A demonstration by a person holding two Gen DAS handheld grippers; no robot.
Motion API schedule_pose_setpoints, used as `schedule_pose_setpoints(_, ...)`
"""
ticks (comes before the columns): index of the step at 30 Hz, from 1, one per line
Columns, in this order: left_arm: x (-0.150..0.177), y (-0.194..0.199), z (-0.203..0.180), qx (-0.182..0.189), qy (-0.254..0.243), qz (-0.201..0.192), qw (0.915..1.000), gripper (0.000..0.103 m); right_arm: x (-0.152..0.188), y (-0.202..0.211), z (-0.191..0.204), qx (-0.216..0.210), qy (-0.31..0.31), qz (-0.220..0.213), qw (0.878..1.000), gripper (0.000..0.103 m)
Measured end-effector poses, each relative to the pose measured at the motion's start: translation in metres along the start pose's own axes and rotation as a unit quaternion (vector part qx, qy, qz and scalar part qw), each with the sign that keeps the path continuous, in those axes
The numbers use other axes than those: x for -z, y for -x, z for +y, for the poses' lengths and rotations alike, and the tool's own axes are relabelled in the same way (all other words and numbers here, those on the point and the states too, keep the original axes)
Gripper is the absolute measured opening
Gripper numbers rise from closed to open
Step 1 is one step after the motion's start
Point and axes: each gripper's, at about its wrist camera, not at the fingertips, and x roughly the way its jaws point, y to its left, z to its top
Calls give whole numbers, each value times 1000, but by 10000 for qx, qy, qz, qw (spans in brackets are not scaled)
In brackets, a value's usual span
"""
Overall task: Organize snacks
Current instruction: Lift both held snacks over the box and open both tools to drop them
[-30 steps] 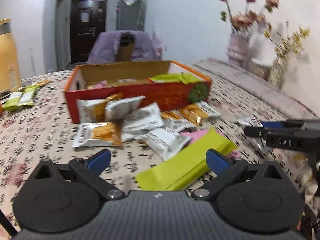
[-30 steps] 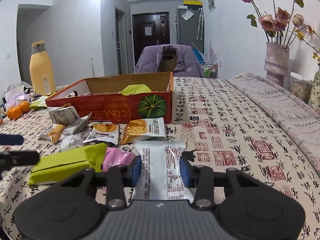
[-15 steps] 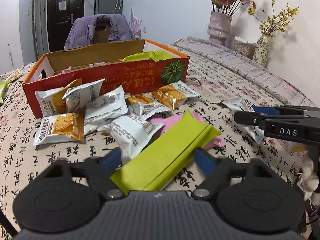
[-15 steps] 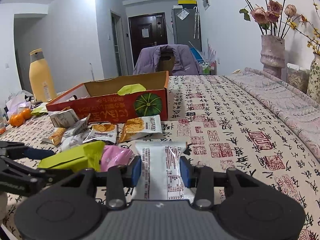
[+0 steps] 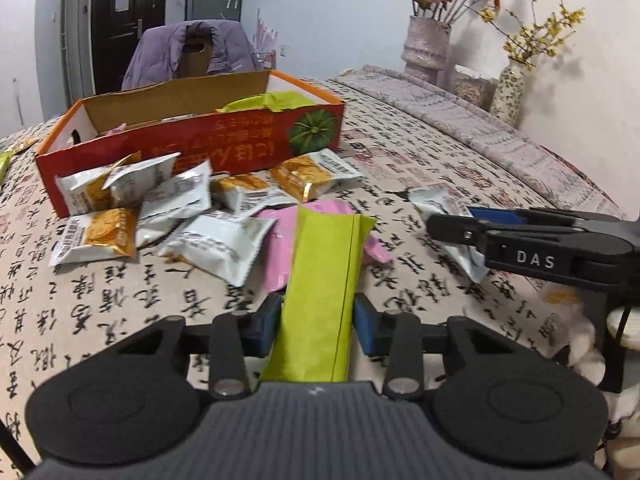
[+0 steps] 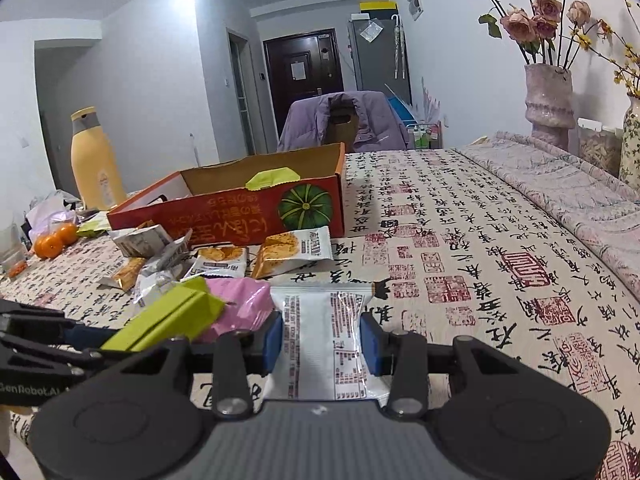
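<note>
My left gripper (image 5: pixel 316 330) is shut on a long green packet (image 5: pixel 324 280), which also shows in the right wrist view (image 6: pixel 168 318). It lies over a pink packet (image 5: pixel 276 248). My right gripper (image 6: pixel 322 344) is shut on a white snack packet (image 6: pixel 324 344); it shows in the left wrist view (image 5: pixel 444 222) at the right with that packet (image 5: pixel 440 204). Several white and orange snack packets (image 5: pixel 168 204) lie before the red cardboard box (image 5: pixel 224 148), which holds a green packet (image 5: pixel 272 102).
A yellow bottle (image 6: pixel 96 160) and oranges (image 6: pixel 54 240) stand at the far left. Flower vases (image 6: pixel 548 108) stand at the right by a folded quilt (image 6: pixel 560 184). A chair with a purple jacket (image 6: pixel 340 124) is behind the box.
My left gripper came down over the green packet and shut on it. My right gripper stayed shut on the white packet.
</note>
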Motion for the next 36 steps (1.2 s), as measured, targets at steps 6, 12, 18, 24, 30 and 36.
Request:
schedule_pose_setpoints(6,-4,-9,-12,-245,-23,53,9997,45,1,4,0,-87,-9,-42,10000,40)
schedule_pose_setpoints(12,0,-10,-19,-360,-56,30,9993,39,2,8,1,-143,1,-75,9999,40)
schedule_pose_setpoints(18,2,4,-25,-320,-166,-224,9991,37,2,9,3,-160,20,-77,9998,40)
schedule_pose_setpoints(24,-3,12,-22,-338,-107,-341,9988,37,-1,11,8,-157,71,-98,9998,40)
schedule_pose_setpoints(30,-15,24,-13,-426,51,-581,9974,37,-10,10,15,-162,145,-175,9996,40)
schedule_pose_setpoints(36,-37,35,7,-569,264,-896,9940,37,-29,6,24,-189,217,-329,9990,40)
